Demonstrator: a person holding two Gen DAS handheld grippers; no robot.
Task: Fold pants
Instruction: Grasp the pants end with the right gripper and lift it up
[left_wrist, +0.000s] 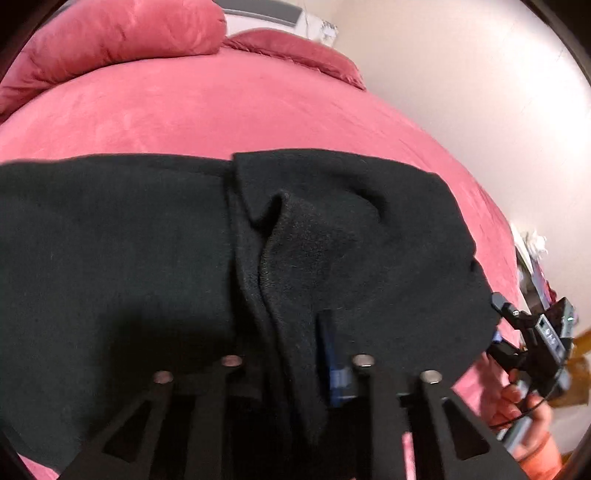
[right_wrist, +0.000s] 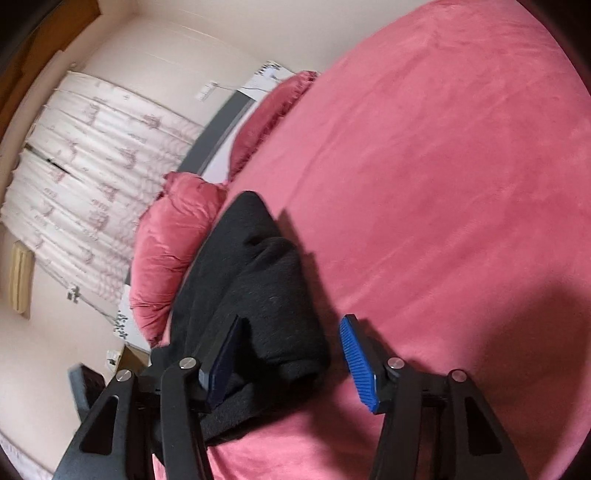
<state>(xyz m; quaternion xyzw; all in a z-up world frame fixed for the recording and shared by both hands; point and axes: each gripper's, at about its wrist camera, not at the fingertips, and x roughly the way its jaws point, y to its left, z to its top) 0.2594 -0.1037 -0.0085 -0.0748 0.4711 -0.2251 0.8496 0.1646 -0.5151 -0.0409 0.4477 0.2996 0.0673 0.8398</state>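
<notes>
Pants: black fleece, lying on the pink bed. In left wrist view the long axis runs left-right across the frame, w/ a bunched, folded-over layer at centre-right. In right wrist view the pants run away from the cam toward the pillows, far end touching one.

Left tongs: low over the cloth, fingers nearly together w/ a ridge of pants fabric pinched between them; only one blue pad shows, the other is buried in cloth.

Right tongs: spread wide, gripping nothing. Left-side pad rests against the near pants bundle; the bright blue pad hangs over bare bed, apart from cloth. From the left wrist view, right tongs sit at the pants' right end, the person's hand below.

Edges: far pants edge is straight; right end rounded and lumpy.

Open room: wide bare bedspread beyond the far edge and to the right of the bundle; wall lies past the bed's right side.
</notes>
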